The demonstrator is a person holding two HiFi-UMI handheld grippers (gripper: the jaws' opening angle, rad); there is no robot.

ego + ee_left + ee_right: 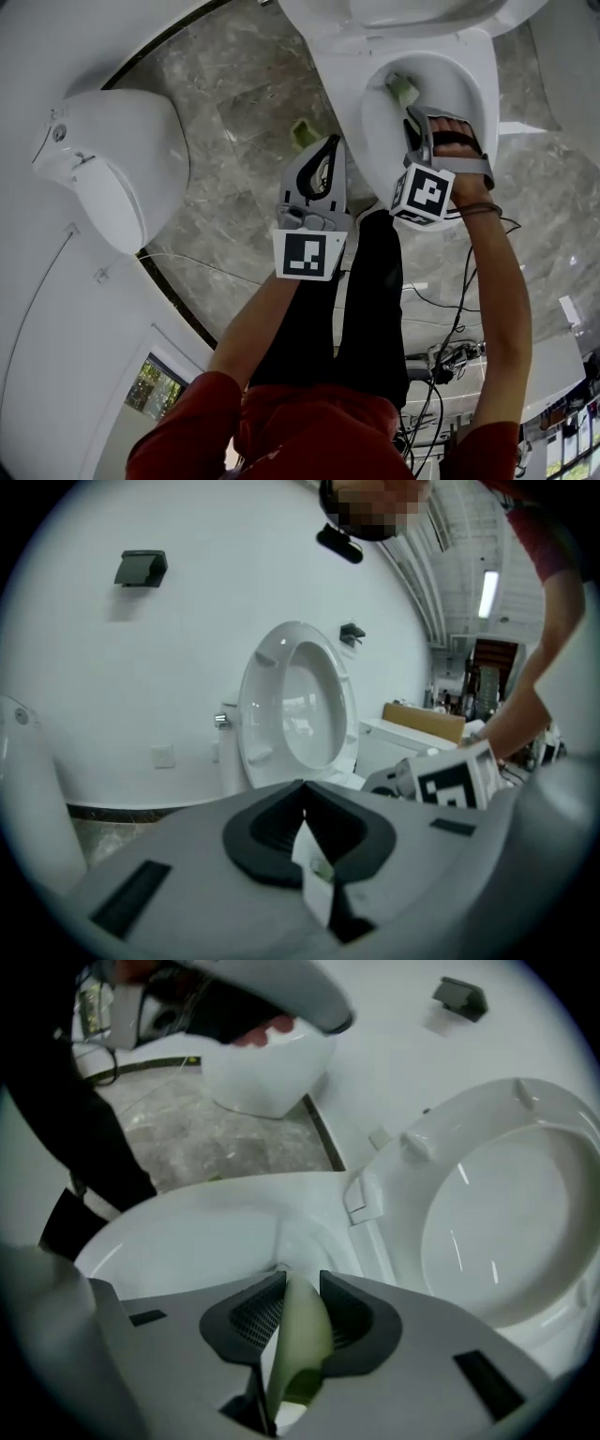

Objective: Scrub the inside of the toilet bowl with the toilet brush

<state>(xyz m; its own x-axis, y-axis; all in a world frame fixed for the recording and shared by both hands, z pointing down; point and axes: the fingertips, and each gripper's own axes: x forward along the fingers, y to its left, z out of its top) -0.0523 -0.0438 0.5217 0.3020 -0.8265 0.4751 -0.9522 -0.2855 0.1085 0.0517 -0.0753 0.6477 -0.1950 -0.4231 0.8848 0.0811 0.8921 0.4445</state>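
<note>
**Brush is in the bowl, right fingers have it**

Way off to the left of the left fingers there's a second white fixture (112, 169) sitting on the marble floor (234, 103).

The left gripper (302, 785) is pinched shut, pads meeting tip to tip. A white bit with a green spot shows in the slot behind the pads, and I honestly can't tell what it is. From the head view, a small green thing (304, 133) lies on the floor just left of those fingertips. Straight ahead of them the lid (300, 705) stands upright.

The right gripper (300, 1279) has its fingers narrow and clamped on the pale green handle of the brush (298, 1335). The handle runs out between the pads and points down into the bowl (187, 1232). In the head view the green end of the brush sits just past the fingertips, inside the rim. I can't tell if it's touching the porcelain. The lid is up and off to the right of these fingers.
</note>
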